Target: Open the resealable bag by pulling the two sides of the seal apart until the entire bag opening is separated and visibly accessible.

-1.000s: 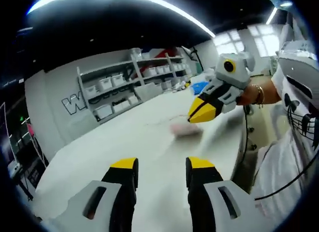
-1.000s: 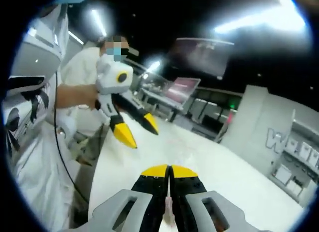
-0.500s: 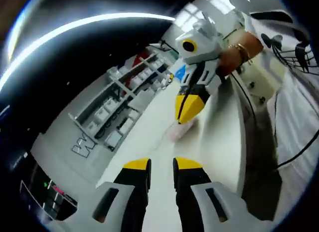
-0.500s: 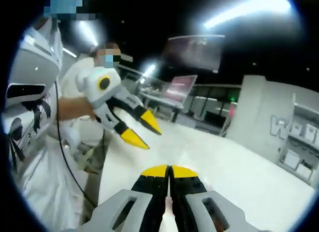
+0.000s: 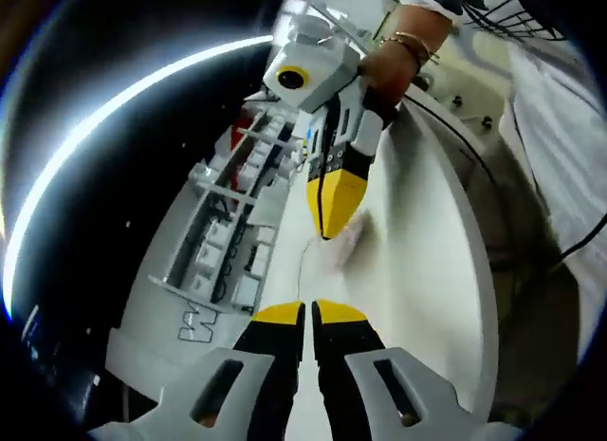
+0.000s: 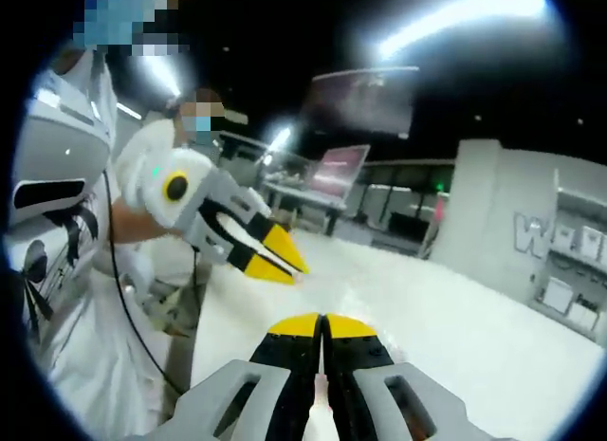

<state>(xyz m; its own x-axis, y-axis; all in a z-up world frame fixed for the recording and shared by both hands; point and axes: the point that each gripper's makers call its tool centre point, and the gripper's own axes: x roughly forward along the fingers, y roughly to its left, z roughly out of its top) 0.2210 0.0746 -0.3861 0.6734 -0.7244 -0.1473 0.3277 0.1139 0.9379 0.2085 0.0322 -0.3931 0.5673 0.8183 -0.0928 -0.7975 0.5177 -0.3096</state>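
The resealable bag point(image 5: 345, 240) is a clear, faintly pink film, blurred, hanging just under the tips of my right gripper point(image 5: 331, 223), which reaches in from the top of the left gripper view. The right gripper point(image 6: 322, 323) is shut, with a pale sliver of the bag pinched between its jaws. My left gripper point(image 5: 308, 313) has its jaws drawn nearly together just below the bag; whether film lies between them is not visible. In the right gripper view the left gripper point(image 6: 289, 264) comes in from the left, held by a hand, its yellow fingertips point(image 6: 282, 246) close together.
A white table point(image 5: 427, 270) runs under both grippers. Grey shelving with white bins point(image 5: 228, 242) lines the far wall. The person's white shirt point(image 6: 57, 299) and a black cable point(image 6: 133, 318) are at the left; another person stands behind, and a pink-screened laptop point(image 6: 341, 166) sits at the back.
My left gripper's jaws have closed from wide apart to almost touching, and it has rolled and drawn closer to the right gripper's tips. The right gripper has stayed shut.
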